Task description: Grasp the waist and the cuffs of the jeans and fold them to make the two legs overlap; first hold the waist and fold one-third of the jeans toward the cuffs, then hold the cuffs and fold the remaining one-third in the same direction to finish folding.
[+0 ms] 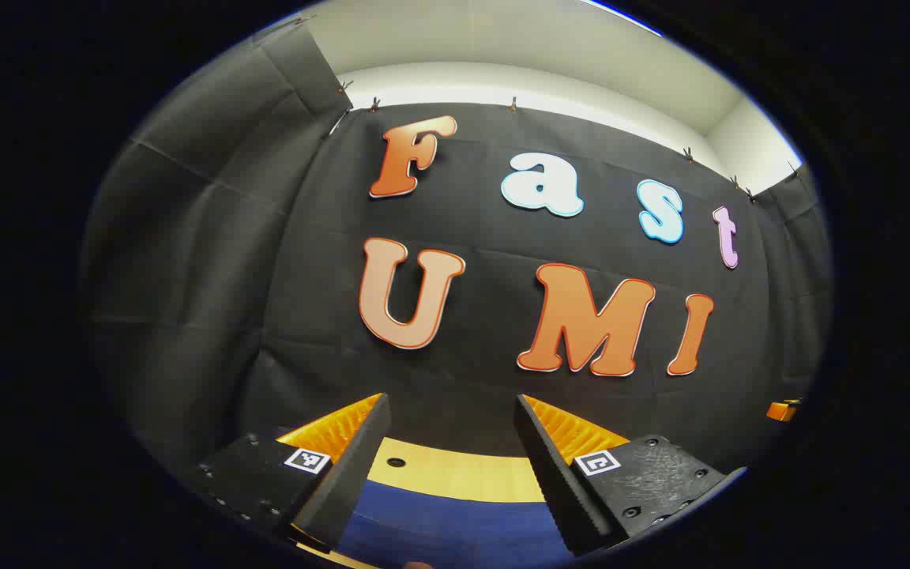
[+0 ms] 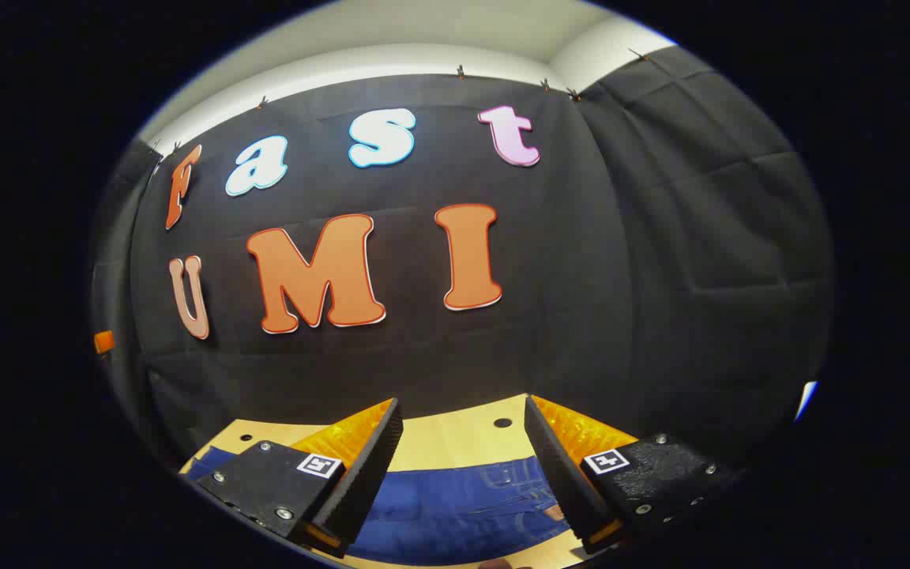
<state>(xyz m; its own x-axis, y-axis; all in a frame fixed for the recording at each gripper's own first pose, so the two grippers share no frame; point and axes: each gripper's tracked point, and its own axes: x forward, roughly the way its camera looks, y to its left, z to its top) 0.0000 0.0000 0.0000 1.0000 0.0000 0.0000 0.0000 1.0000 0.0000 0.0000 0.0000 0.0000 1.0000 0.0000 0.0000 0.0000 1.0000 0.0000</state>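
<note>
Both grippers, left [image 1: 452,466] and right [image 2: 463,466], fingers apart, gripping nothing. Jeans [image 2: 455,498] flat on table [image 2: 455,431] below fingers, cut off; long axis unclear.

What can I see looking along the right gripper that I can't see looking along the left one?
Right gripper view alone: stitched seams and a pocket on the jeans, and the right gripper open above them. Left gripper view alone: plain blue denim without stitching, framed by the open left gripper. Both share the blue jeans lying on a wooden table with a small hole in it, and the black cloth wall behind.
</note>
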